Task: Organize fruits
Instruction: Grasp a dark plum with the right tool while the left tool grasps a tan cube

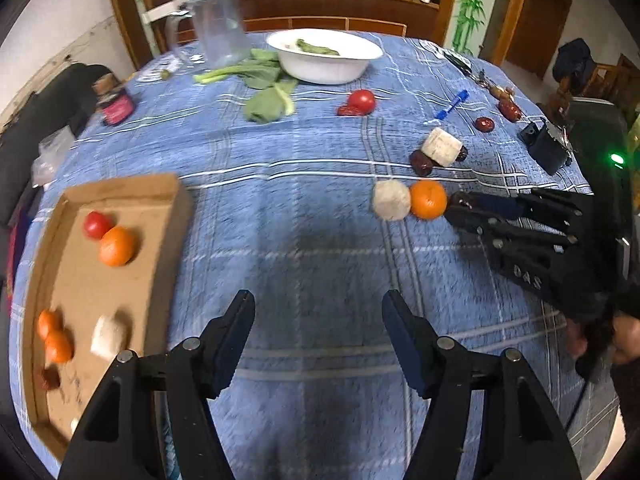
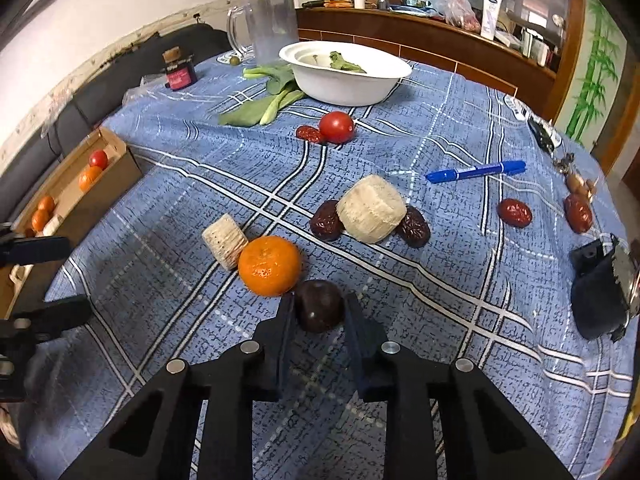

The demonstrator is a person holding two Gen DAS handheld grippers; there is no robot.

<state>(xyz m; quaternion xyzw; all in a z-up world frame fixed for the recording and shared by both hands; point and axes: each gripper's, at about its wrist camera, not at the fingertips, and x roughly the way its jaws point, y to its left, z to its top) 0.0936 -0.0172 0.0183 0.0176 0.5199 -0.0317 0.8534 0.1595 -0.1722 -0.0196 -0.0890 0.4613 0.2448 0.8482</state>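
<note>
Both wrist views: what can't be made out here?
- Cardboard tray, left wrist view: near end hidden behind the left gripper; contents motion-blurred.
- Dark fruit, right wrist view: underside hidden between the right gripper fingers.
- White bowl: contents mostly hidden by its rim.

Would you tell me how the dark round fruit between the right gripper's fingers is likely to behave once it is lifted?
The dark round fruit looks smooth and glossy, so it may slip between the flat pads of the right gripper. Being round, it would probably roll across the tablecloth if dropped, perhaps nudging the orange beside it.
</note>
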